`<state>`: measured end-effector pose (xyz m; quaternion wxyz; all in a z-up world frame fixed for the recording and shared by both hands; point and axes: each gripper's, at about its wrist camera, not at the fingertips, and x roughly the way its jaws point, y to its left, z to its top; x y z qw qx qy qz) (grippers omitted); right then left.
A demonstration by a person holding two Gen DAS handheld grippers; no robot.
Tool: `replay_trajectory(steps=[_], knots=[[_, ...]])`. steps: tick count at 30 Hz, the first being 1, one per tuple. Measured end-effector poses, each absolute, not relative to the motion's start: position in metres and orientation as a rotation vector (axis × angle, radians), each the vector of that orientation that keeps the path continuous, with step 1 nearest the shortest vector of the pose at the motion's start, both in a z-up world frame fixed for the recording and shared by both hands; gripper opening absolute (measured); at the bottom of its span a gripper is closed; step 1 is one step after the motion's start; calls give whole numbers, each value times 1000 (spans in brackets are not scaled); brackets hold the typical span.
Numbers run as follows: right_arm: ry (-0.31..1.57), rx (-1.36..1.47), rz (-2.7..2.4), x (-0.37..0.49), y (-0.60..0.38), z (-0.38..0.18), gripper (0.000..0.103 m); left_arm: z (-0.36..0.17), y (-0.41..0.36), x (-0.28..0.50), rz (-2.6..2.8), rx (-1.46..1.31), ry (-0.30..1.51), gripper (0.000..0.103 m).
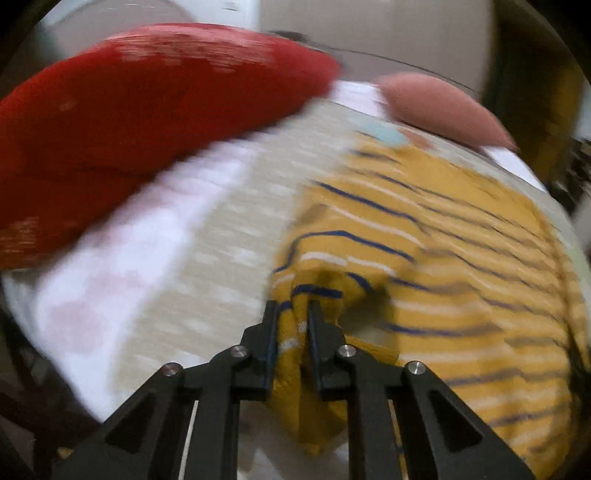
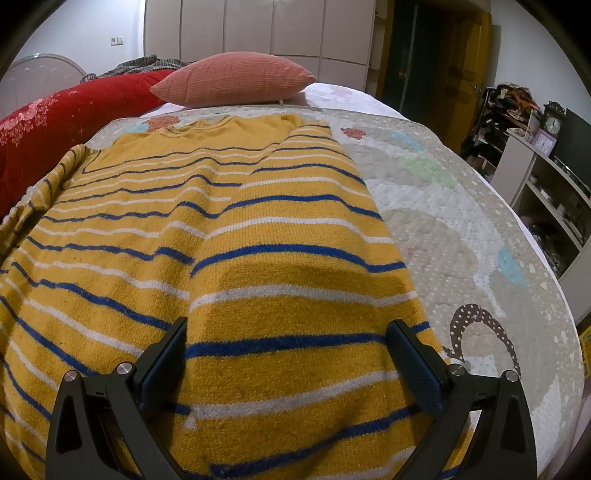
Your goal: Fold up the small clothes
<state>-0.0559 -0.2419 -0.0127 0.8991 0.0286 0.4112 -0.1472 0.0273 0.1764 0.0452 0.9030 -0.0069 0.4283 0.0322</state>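
A small yellow sweater [image 2: 236, 229] with blue and white stripes lies spread on a quilted bed cover [image 2: 461, 229], collar toward the far pillow. Its right side is folded over the middle. My right gripper [image 2: 288, 332] is open, its jaws wide apart, just above the sweater's near hem. In the blurred left wrist view my left gripper [image 1: 293, 306] is shut on a bunched piece of the sweater [image 1: 443, 236] at its left edge, with fabric hanging between the fingers.
A red quilt [image 2: 66, 118] lies along the bed's left side and a pink pillow [image 2: 236, 79] at the head. White shelves [image 2: 546, 184] with clocks stand to the right of the bed. Wardrobe doors [image 2: 258, 26] are behind.
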Motion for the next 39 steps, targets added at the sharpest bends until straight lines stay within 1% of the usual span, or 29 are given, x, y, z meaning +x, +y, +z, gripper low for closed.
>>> replay_trajectory(steps=[5, 7, 9, 10, 11, 12, 14, 15, 18, 19, 20, 21, 23, 25, 28, 32, 35, 36, 37, 38, 39], knots=[[851, 58, -306, -56, -242, -13, 103, 55, 244, 43, 316, -25, 865, 16], [851, 58, -307, -56, -242, -13, 103, 56, 267, 41, 356, -81, 861, 20], [851, 57, -307, -56, -242, -13, 103, 59, 273, 35, 342, -137, 856, 23], [850, 57, -308, -56, -242, -13, 103, 61, 272, 27, 321, -164, 850, 26], [850, 57, -308, -56, -242, -13, 103, 64, 263, 22, 279, -185, 854, 36], [850, 58, -308, -56, -242, -13, 103, 67, 252, 12, 235, -197, 845, 47], [846, 60, -308, -57, -242, -12, 103, 71, 235, -7, 162, -207, 810, 59], [844, 63, -307, -57, -243, -12, 103, 73, 222, -14, 121, -206, 801, 62], [902, 98, -265, -53, -252, -6, 102, 81, 173, -40, -6, -182, 779, 65], [941, 150, -237, -52, -261, 0, 96, 82, 168, -44, -28, -177, 772, 66], [950, 219, -215, -56, -270, 9, 92, 83, 158, -51, -66, -165, 763, 69], [927, 309, -178, -64, -282, 20, 91, 85, 148, -54, -97, -150, 759, 74], [848, 415, -162, -84, -307, 40, 93, 89, 132, -60, -135, -115, 748, 76], [830, 398, -253, -102, -329, 50, 93, 89, 115, -61, -156, -64, 741, 76], [896, 348, -302, -119, -344, 42, 93, 84, 103, -62, -183, -46, 761, 76], [974, 300, -208, -134, -329, 23, 93, 76, 95, -61, -206, -42, 798, 76], [1007, 162, -252, -133, -309, 7, 92, 69, 91, -59, -204, -29, 820, 76], [1016, 138, -264, -130, -307, 2, 88, 69, 91, -60, -204, -29, 824, 76], [1007, 151, -252, -129, -307, 2, 68, 70, 91, -60, -204, -28, 823, 76], [995, 175, -224, -130, -309, 5, 34, 71, 92, -62, -200, -27, 818, 76], [989, 214, -171, -130, -311, 9, 18, 72, 94, -62, -193, -25, 813, 76]])
